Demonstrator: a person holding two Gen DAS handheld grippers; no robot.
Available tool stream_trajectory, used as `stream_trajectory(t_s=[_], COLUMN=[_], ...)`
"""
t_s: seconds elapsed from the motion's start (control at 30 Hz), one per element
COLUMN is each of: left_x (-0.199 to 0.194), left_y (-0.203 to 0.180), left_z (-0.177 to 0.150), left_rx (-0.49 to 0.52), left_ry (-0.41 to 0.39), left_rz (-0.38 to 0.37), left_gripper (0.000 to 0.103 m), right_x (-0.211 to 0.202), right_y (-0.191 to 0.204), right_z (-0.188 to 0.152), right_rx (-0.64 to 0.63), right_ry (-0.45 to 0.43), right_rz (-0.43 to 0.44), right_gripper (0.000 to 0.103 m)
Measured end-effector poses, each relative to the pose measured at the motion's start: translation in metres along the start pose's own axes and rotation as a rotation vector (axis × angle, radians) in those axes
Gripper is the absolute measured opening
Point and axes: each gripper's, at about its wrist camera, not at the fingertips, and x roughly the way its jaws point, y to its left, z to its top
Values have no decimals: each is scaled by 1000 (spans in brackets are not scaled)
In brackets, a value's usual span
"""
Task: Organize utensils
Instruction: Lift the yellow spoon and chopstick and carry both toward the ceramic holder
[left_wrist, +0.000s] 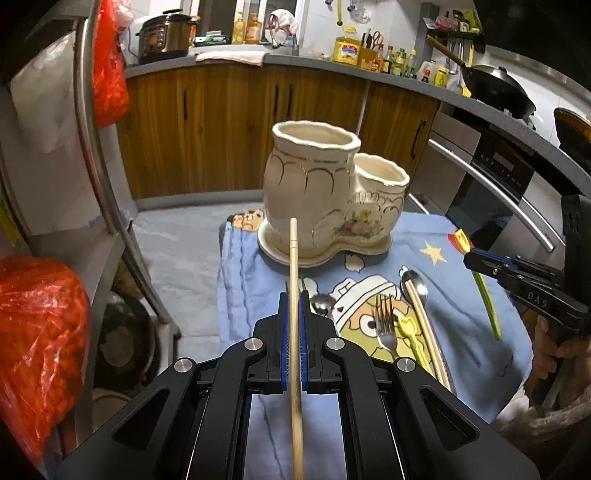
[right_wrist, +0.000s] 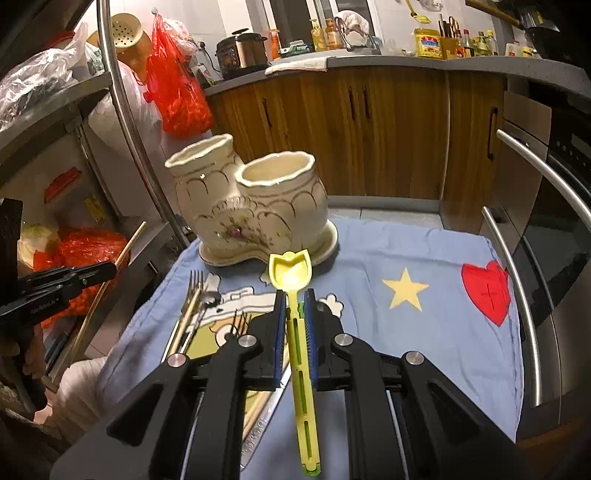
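Left wrist: our left hand-held gripper (left_wrist: 293, 295) clamps a chopstick (left_wrist: 293, 266); right hand-held gripper (right_wrist: 295, 299) clamps a scoop (right_wrist: 291, 275). Next, we judge: holder (left_wrist: 314, 184), twelve o'clock.

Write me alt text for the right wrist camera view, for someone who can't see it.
The right gripper is shut on a yellow plastic spoon, its scoop pointing toward a cream ceramic two-cup utensil holder on a blue cartoon cloth. Forks and other cutlery lie on the cloth at left, where the left gripper holds a wooden chopstick.
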Motion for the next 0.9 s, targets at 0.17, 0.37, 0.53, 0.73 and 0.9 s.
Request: stream_trajectory(t_s=[0.17,0.37,0.53,0.73,0.9], left_x=[-8,-23,-32,-34,-32], left_y=[1,6,12,10,10], left_z=[7,17,34,61,88], left_rx=[3,7,8,33,47], left_ry=[-30,-85,-141,-197,-245], left_rz=[-3,2,13,14,11], left_gripper=[5,5,5,5,5], right_x=[-3,-4,-2,-2,-2], right_y=[2,4,6,7,11], right_z=[8,15,25,50,78], right_rx=[-7,-10,-18,-27,-43], right_ry=[-20,-35,-46,-101,-170], right_rz=[15,27,32,34,40], right_gripper=[10,10,10,10,10])
